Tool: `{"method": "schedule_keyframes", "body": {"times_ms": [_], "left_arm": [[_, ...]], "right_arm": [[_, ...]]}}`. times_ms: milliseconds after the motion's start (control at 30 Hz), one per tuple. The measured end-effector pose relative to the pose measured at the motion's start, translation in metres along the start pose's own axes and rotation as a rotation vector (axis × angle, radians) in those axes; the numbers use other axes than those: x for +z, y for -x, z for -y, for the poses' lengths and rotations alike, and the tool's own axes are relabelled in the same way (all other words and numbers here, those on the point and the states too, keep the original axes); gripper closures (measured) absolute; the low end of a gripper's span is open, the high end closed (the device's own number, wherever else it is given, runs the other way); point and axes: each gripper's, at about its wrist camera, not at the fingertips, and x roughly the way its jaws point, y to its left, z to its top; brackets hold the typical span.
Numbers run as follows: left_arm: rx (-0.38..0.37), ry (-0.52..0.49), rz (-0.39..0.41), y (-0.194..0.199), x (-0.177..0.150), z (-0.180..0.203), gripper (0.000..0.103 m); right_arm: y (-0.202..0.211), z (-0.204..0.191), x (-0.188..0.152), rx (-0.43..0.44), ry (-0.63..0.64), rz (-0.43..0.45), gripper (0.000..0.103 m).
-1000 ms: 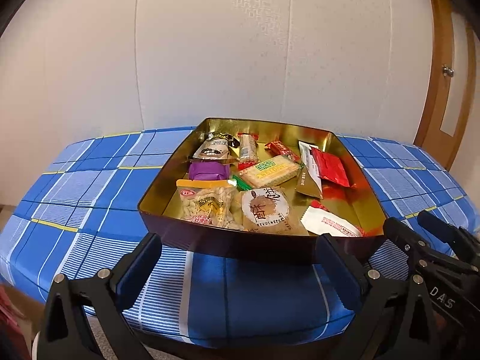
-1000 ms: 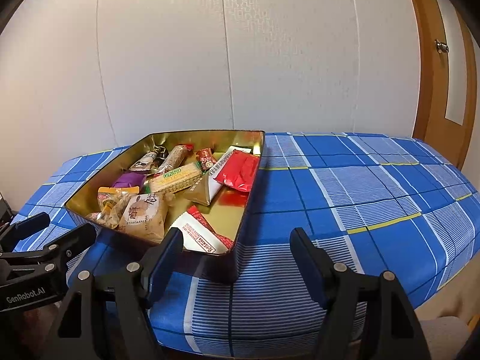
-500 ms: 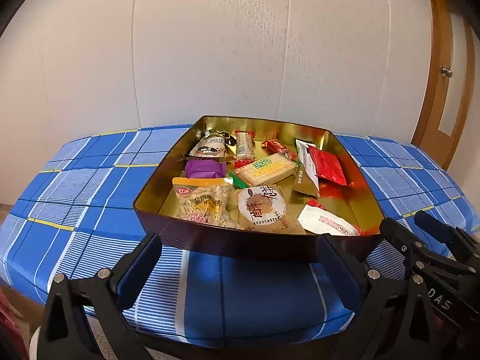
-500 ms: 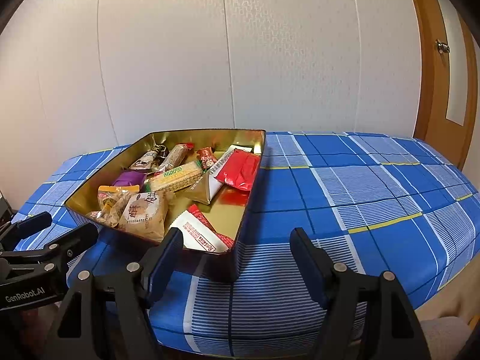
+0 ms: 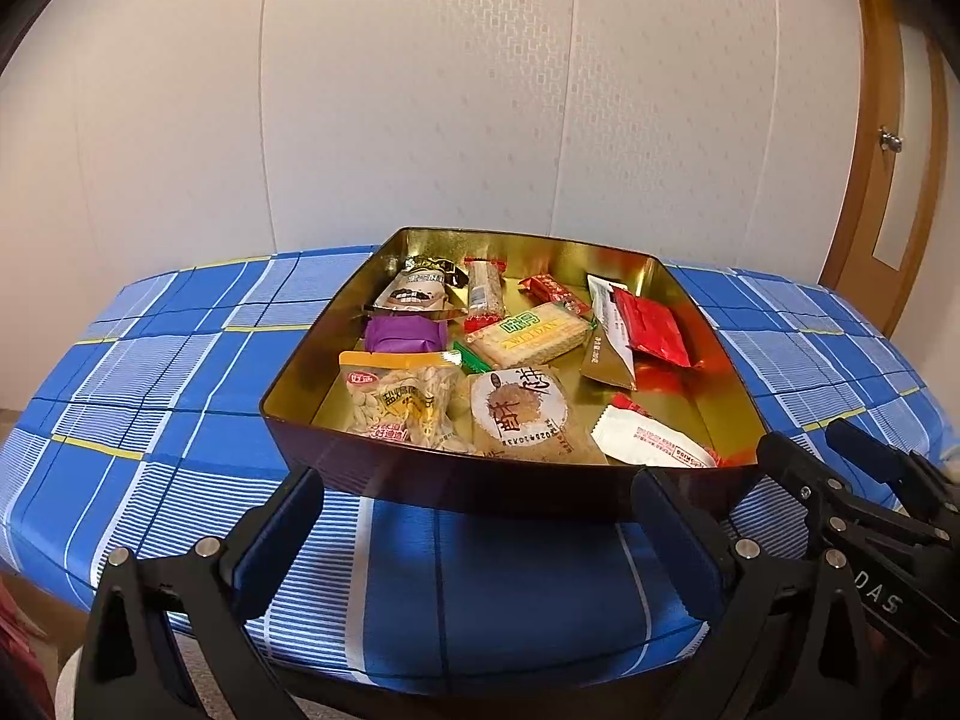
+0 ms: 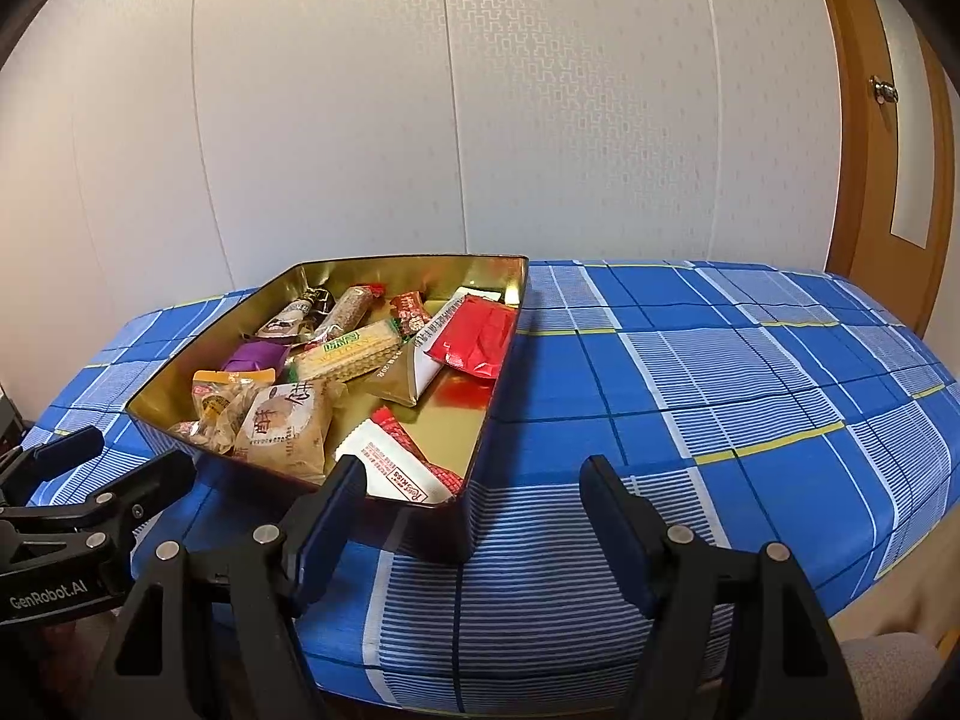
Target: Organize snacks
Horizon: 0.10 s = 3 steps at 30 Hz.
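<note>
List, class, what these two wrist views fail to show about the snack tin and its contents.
- Tin floor under the packets: covered, both views.
- White wrapper: near end hidden by a right gripper finger, right view.
- Purple packet label: unreadable, left view.

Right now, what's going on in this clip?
A person holds two grippers in front of a gold tin of wrapped snacks on a blue checked cloth. The left gripper and right gripper are both open, empty and short of the tin. Everything, from the seed bag to the red packet, lies inside it; nothing is being handled yet.
</note>
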Motion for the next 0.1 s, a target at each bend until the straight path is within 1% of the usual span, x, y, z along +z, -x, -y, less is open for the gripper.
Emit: {"method": "schedule_keyframes", "body": {"times_ms": [100], "left_arm": [[-0.004, -0.002, -0.007, -0.001, -0.0002, 0.0012, 0.0]], "right_arm": [[0.0002, 0.0012, 0.0007, -0.004, -0.003, 0.0, 0.028]]}}
